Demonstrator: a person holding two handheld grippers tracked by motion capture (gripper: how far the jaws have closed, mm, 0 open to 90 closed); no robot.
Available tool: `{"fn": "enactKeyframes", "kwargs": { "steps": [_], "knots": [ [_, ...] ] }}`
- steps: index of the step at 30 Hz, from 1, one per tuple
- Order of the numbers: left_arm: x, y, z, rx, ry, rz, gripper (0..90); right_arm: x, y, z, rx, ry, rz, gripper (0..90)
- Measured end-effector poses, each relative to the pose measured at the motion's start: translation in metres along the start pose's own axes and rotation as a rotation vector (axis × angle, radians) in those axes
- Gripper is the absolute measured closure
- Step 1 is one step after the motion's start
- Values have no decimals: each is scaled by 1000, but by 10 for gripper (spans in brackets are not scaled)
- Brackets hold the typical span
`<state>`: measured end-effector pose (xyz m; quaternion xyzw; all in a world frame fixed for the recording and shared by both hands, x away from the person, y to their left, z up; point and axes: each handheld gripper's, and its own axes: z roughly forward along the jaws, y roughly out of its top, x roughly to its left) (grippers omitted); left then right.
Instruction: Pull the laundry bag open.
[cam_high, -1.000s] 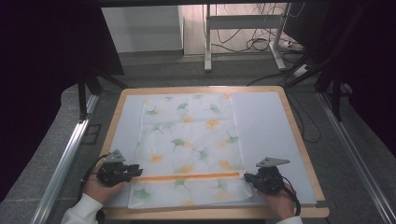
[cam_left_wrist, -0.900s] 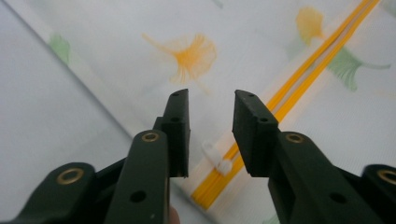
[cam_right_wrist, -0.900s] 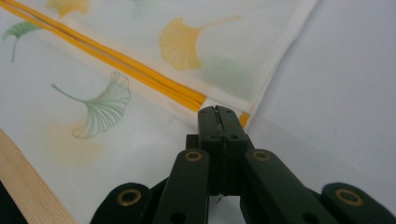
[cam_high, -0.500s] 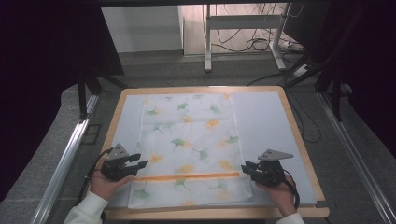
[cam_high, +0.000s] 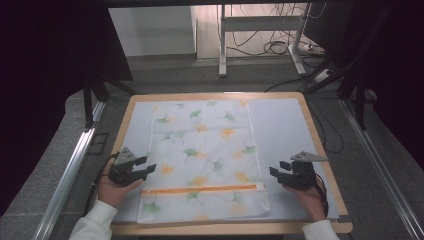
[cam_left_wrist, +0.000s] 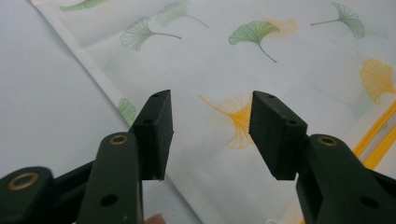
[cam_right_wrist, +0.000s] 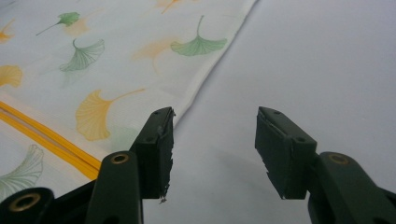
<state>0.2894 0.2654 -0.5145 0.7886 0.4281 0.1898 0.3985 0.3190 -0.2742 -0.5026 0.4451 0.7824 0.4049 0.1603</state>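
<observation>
Flanking unlabelled leaf-print cloth (cam_high: 202, 155)

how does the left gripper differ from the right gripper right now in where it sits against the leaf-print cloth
The black left gripper reaches over the edge of the white ginkgo-leaf cloth; the black right gripper sits just off it, over the pale blue mat. Both have just been opening, with nothing between the jaws.

leaf-print cloth (cam_high: 205, 160) between two grippers, flat
</observation>
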Motion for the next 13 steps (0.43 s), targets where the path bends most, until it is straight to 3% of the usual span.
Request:
{"fn": "enactKeyframes", "kwargs": {
  "steps": [9, 13],
  "knots": [
    [3, -2, 0, -1, 3, -12, 421, 5, -2, -1, -3, -5, -43, 455],
    [3, -2, -3, -23, 12, -17, 416, 6, -2, -1, 0, -11, -54, 444]
  ]
}}
